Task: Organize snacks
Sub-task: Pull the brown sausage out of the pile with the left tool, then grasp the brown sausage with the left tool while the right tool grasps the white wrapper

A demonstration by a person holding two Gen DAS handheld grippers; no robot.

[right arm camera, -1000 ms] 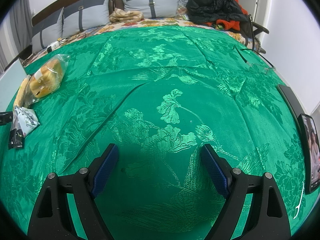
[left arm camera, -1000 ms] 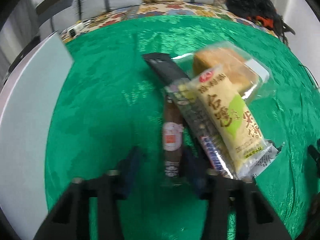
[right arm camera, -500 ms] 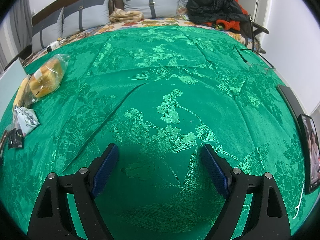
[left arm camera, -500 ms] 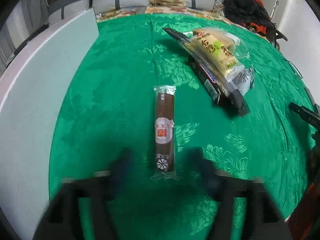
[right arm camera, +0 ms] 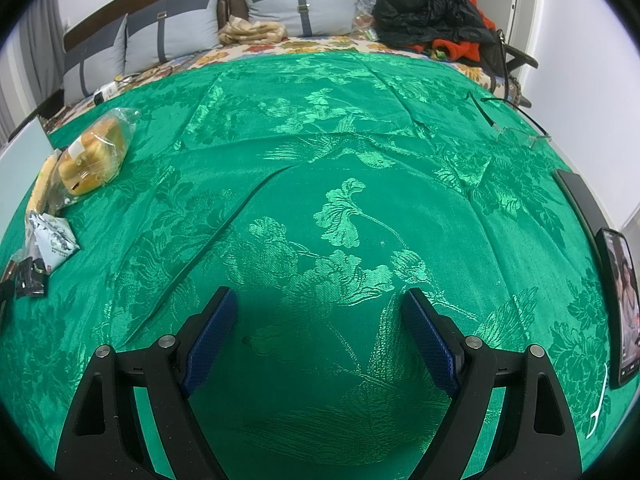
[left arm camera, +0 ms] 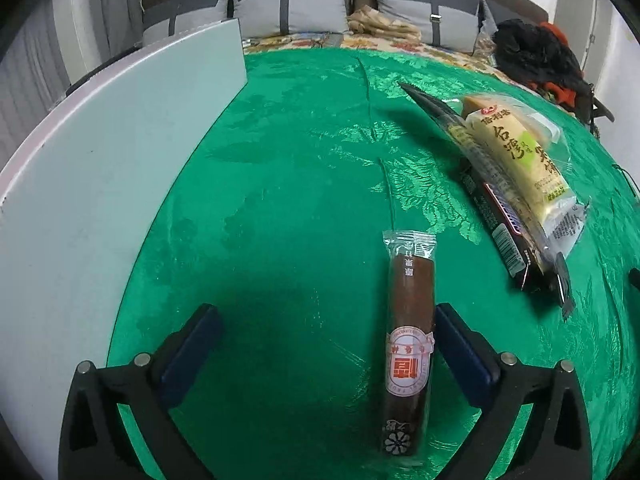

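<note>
Fingers first: the left gripper (left arm camera: 326, 340) is seen with its jaws opening, spread wide, and the brown snack stick (left arm camera: 410, 344) is lying flat on the green cloth (left arm camera: 280, 200) between them, close beside the right-hand pad but not pinched by anything. So nothing is actually being gripped there.

Taking that brown snack stick as the landmark and going left to right in the left wrist view: a pale grey board (left arm camera: 100, 168) is seen well off to its left, sitting along the cloth's edge. Up and to the right of the stick, a little pile of snacks is stacked: a dark flat packet (left arm camera: 496, 220) at the bottom, a yellow packet with red printing (left arm camera: 520, 152) laid on top of it, and a clear bag of bread (left arm camera: 532, 116) tucked behind.

Over on the right wrist view, the right gripper (right arm camera: 320, 332) is held with fingers wide too, with only bare cloth between them. The same bread bag (right arm camera: 94, 156) is seen far off at the left edge. A phone (right arm camera: 622, 308) is lying at the right edge.
</note>
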